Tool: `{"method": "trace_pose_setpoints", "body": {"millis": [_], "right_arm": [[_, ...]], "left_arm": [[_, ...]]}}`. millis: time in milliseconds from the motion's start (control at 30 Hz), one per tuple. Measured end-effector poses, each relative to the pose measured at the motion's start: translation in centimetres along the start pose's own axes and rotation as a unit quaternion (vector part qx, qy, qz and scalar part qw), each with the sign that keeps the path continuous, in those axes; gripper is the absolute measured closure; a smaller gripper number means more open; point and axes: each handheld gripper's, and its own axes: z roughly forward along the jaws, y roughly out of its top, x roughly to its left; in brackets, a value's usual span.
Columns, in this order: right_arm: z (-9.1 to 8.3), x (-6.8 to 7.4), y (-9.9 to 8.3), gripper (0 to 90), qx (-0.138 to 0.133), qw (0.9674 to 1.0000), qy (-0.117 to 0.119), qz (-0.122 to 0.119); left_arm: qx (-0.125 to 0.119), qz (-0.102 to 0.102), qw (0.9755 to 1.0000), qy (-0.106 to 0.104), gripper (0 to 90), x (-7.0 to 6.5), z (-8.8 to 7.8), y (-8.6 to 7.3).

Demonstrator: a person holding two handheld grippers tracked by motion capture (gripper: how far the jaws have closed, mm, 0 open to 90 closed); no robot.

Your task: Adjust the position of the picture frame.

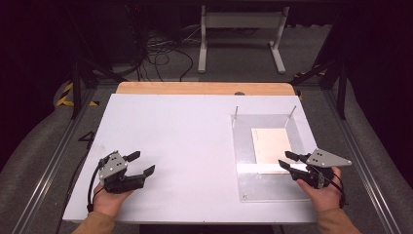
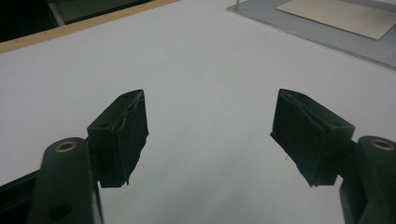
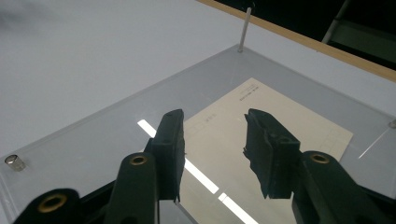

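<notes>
A clear acrylic plate point(image 1: 243, 146) lies on the right half of the white table point(image 1: 185, 136), with a cream paper sheet point(image 1: 270, 145) under or on it. Two thin metal posts point(image 1: 236, 112) stand at its far corners. My right gripper point(image 1: 288, 161) hovers over the plate's near right part, jaws open, nothing between them; in the right gripper view the paper point(image 3: 299, 126) lies just beyond my right gripper point(image 3: 212, 123). My left gripper point(image 1: 141, 163) rests at the table's near left, open and empty. In its own view my left gripper point(image 2: 208, 109) faces bare table.
A wooden strip point(image 1: 204, 88) borders the table's far edge. A small metal stud point(image 3: 15, 162) sits at a plate corner. Beyond the table stand a white frame point(image 1: 241, 34) and loose cables point(image 1: 160, 53) on the floor. Metal rails run along both sides.
</notes>
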Motion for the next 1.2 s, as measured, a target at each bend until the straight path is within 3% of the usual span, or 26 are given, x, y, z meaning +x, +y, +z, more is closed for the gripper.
{"method": "trace_pose_setpoints", "body": {"millis": [267, 400, 567, 633, 733, 933, 1100, 1200], "right_arm": [[-0.1, -0.6, 0.8, 56.7, 0.012, 0.9998, -0.011, -0.007], [0.3, -2.0, 1.5, 58.1, 0.019, 0.9997, -0.009, 0.008], [0.8, -3.6, 1.9, 60.3, 0.046, 0.9988, -0.017, 0.01], [1.2, -4.6, 1.8, 60.3, 0.051, 0.9983, -0.007, 0.028], [1.8, -6.5, 1.6, 62.1, 0.074, 0.9954, 0.001, 0.061], [2.1, -8.5, 1.3, 69.8, 0.094, 0.9922, -0.012, 0.081], [2.8, -10.0, 0.5, 87.0, 0.12, 0.9866, -0.016, 0.109], [3.0, -10.8, 0.1, 89.1, 0.134, 0.9833, -0.031, 0.12]], "left_arm": [[0.002, -0.007, 1.0, 0.004, 26.6, 0.3, -0.1, 0.0], [0.004, -0.008, 1.0, 0.004, 26.5, 0.4, -0.1, -0.1], [0.01, -0.007, 0.9999, 0.006, 26.4, 0.4, 0.1, -0.1], [0.011, -0.009, 0.9999, 0.003, 26.4, 0.4, 0.2, -0.2], [0.015, -0.009, 0.9998, 0.002, 26.4, 0.2, 0.4, -0.3], [0.016, -0.007, 0.9998, -0.001, 26.3, 0.0, 0.5, -0.3], [0.024, -0.003, 0.9997, -0.005, 26.4, -0.1, 0.7, -0.6], [0.026, -0.002, 0.9996, -0.006, 26.3, -0.4, 0.7, -0.5]]}}
